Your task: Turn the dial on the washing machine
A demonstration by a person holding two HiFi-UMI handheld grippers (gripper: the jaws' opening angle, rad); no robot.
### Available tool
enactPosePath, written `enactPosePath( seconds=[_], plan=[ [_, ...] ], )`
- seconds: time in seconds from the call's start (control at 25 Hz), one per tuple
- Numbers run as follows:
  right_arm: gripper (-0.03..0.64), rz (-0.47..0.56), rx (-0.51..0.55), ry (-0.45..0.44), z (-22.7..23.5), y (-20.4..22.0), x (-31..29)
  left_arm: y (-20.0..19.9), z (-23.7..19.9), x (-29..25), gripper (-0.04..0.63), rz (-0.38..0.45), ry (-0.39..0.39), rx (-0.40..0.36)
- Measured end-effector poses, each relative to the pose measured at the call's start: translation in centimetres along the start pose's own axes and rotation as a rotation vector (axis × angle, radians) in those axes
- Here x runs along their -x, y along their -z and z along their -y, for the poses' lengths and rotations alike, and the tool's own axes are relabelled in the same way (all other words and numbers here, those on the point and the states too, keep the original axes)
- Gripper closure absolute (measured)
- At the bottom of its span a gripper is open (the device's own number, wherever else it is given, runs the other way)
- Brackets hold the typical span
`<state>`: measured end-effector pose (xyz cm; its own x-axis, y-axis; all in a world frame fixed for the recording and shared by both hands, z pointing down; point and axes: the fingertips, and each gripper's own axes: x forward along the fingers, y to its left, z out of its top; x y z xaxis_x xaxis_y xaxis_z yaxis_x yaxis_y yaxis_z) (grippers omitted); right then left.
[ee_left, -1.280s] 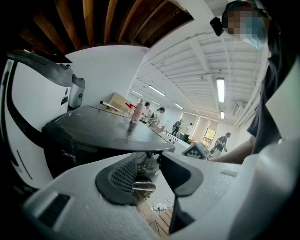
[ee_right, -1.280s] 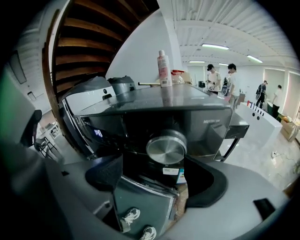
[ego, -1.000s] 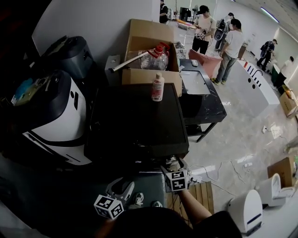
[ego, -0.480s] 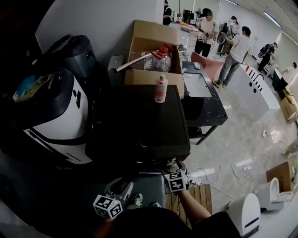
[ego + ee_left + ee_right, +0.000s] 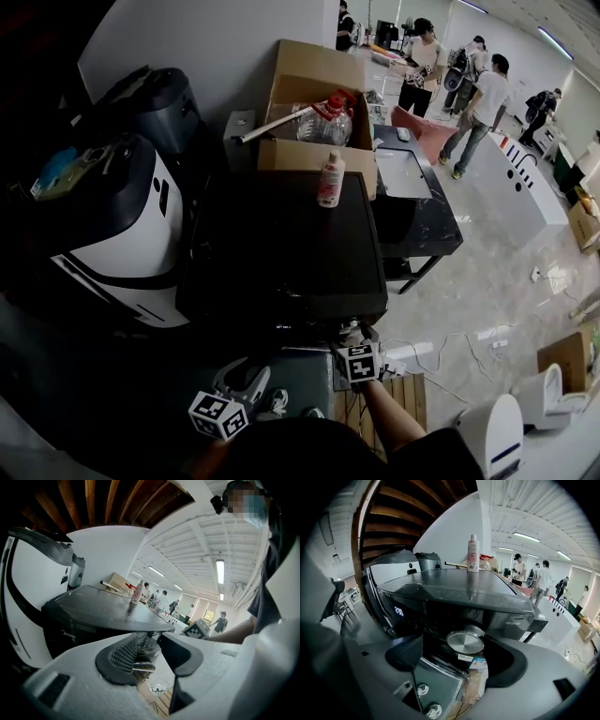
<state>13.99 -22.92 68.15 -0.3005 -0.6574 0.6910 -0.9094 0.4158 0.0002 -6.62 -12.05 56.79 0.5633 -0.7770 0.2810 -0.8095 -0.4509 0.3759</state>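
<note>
Dial (image 5: pixel 465 642) on washing machine (image 5: pixel 440 592) sits between wide-spread jaws of right gripper (image 5: pixel 457 662); left gripper (image 5: pixel 149 654) parted, holding nothing.

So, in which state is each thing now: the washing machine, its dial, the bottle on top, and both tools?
Washing machine: lid shut, display lit.
Dial: not gripped.
Bottle: upright on the lid, cap on.
Right tool: open, one jaw on each side of the dial, not closed on it.
Left tool: open, holding nothing.
</note>
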Motion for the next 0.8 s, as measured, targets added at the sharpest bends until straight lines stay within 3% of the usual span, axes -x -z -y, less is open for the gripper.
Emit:
enactPosePath(
  seconds=[0.44,0.8],
  plan=[
    [0.224,-0.024,-0.073,-0.021,0.4,0.9,-0.7,0.1,0.1,0.4,0.44,0.001,-0.017,0.002],
    [0.241,0.057,-0.098,0.002,0.8,-0.5,1.3,-0.3,-0.5,0.6,0.44,0.022,-0.047,0.005]
  ],
)
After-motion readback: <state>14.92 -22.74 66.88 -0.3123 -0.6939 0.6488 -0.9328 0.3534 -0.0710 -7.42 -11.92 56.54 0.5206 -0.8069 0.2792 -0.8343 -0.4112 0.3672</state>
